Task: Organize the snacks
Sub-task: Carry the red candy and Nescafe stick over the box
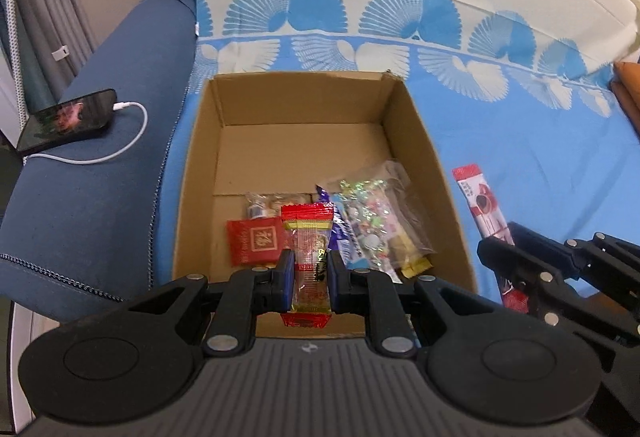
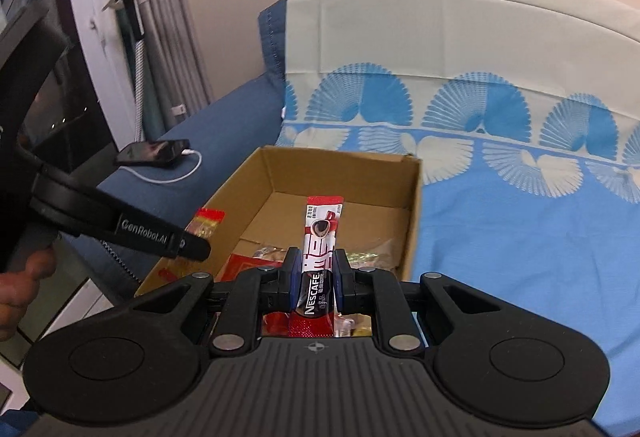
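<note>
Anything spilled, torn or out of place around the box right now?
Nothing spilled. The brown cardboard box sits on the blue patterned sheet, its far rim slightly ragged. Both snacks are clamped: the red-ended clear candy wrapper in the left gripper, the red coffee stick sachet in the right gripper.

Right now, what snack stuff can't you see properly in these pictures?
- Left wrist view: the near end of the cardboard box sits behind the left gripper.
- Left wrist view: the coffee stick's lower part is behind the right gripper.
- Right wrist view: the snacks lying in the box are mostly covered by the right gripper and its coffee stick.
- Both views: small print on the clear red-ended candy packet is unreadable.
</note>
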Motion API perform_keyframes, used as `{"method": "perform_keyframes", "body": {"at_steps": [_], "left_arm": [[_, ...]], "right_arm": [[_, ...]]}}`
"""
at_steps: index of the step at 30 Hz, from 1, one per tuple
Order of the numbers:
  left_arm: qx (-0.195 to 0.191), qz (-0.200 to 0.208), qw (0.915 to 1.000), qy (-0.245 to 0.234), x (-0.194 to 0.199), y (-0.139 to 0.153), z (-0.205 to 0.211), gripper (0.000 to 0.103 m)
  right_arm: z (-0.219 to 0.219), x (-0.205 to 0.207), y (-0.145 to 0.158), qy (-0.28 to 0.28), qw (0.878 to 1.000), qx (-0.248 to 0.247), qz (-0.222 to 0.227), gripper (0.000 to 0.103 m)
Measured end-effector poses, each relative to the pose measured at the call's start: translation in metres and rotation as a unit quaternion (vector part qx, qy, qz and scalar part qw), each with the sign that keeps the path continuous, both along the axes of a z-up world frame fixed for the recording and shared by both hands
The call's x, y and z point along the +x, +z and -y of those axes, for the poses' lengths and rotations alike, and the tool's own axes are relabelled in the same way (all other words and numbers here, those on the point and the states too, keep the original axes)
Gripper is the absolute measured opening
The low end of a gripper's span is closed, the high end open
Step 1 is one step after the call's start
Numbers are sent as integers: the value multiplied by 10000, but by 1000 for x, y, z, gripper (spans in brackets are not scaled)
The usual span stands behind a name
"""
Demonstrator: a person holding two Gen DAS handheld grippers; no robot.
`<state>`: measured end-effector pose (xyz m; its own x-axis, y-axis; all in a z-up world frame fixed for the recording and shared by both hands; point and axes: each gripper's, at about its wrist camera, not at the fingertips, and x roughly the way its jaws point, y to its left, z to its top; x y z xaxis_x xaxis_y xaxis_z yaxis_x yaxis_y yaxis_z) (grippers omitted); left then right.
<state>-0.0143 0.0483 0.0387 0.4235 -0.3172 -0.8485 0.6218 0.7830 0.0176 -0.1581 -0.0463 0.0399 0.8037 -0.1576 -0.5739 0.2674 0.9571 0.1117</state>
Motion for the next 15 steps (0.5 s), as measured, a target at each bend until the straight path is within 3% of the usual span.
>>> {"method": "perform_keyframes", "body": {"at_steps": [15], "left_arm": [[209, -174, 9995, 171, 51, -31, 20, 19]], "right_arm": [[12, 55, -28, 6, 9992, 97, -377, 19]]}}
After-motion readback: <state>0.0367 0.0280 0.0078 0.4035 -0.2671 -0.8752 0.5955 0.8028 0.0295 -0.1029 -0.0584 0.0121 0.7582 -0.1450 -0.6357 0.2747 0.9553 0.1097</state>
